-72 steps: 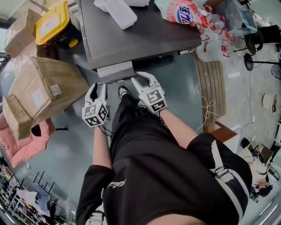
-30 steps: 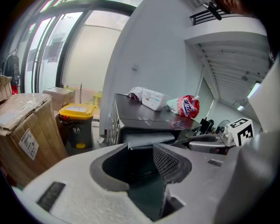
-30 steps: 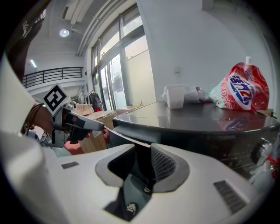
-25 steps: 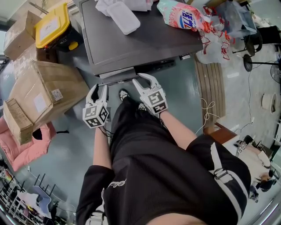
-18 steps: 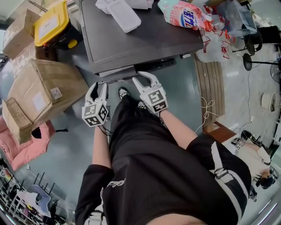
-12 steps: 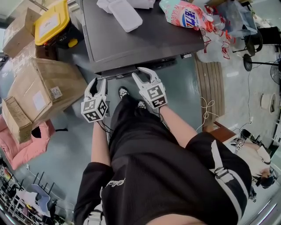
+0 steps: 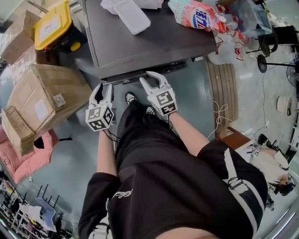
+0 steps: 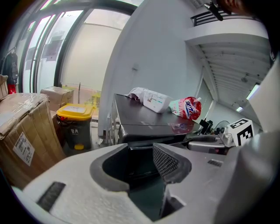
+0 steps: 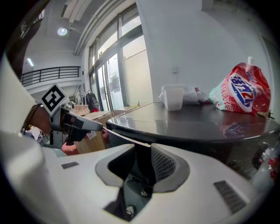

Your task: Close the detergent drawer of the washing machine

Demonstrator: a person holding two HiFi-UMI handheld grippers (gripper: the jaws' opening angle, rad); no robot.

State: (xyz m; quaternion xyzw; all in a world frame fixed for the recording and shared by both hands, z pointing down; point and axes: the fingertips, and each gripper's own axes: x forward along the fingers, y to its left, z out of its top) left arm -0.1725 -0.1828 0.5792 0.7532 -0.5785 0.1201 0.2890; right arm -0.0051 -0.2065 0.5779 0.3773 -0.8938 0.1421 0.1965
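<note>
Grey-green floor (image 7: 196, 93) surrounds one dark washing machine (image 7: 149, 42), which carries one red detergent pouch (image 7: 194, 14). One yellow-lidded bin (image 7: 53, 23) stands beside it. Two grippers sit at its front edge, the left gripper (image 7: 104, 87) and the right gripper (image 7: 150, 79), both with jaws apart and clamping nothing. The detergent drawer (image 7: 122, 80) shows as a thin grey strip almost flush with the front; earlier its pale top stuck well out.

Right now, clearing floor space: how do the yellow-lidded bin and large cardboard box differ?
The yellow-lidded bin is black; the large cardboard box is brown with a white label. The bin looks smaller than the box and sits farther back. Both stand on the floor beside the washing machine.
</note>
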